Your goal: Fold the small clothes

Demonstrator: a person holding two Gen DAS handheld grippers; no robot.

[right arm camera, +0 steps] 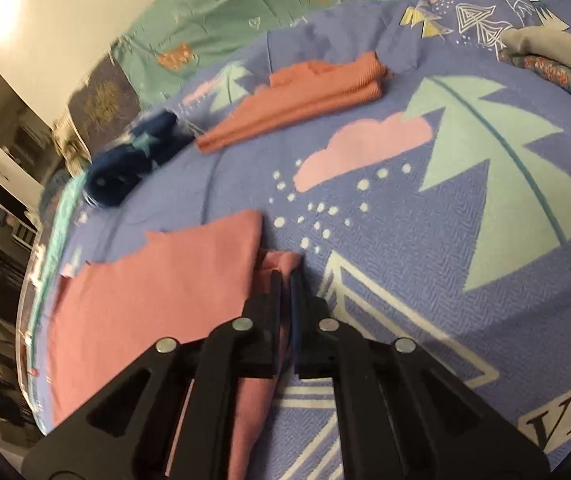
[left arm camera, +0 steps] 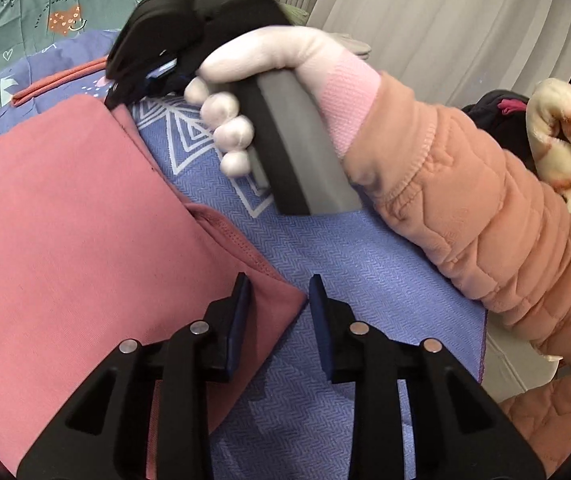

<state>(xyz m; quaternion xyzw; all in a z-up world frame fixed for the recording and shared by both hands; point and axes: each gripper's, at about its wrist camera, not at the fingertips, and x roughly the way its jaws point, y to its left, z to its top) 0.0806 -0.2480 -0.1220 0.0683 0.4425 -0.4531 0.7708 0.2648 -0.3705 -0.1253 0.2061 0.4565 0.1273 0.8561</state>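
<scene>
A pink garment point(left arm camera: 65, 220) lies flat on the blue patterned bedspread point(left arm camera: 345, 280), partly folded. My left gripper point(left arm camera: 281, 296) is open just above the garment's near corner, jaws apart and empty. My right gripper point(right arm camera: 285, 280) is shut on an edge of the pink garment point(right arm camera: 157, 292), with cloth pinched between the pads. The right gripper also shows in the left wrist view point(left arm camera: 125, 88), held by a white-gloved hand at the garment's far corner.
A folded salmon garment point(right arm camera: 305, 96) and a dark blue starred garment point(right arm camera: 129, 164) lie farther back on the bedspread. A green sheet point(right arm camera: 221, 8) lies behind. A grey pillow point(right arm camera: 557, 48) is at the right. A cream plush blanket point(left arm camera: 565, 136) sits at the bed edge.
</scene>
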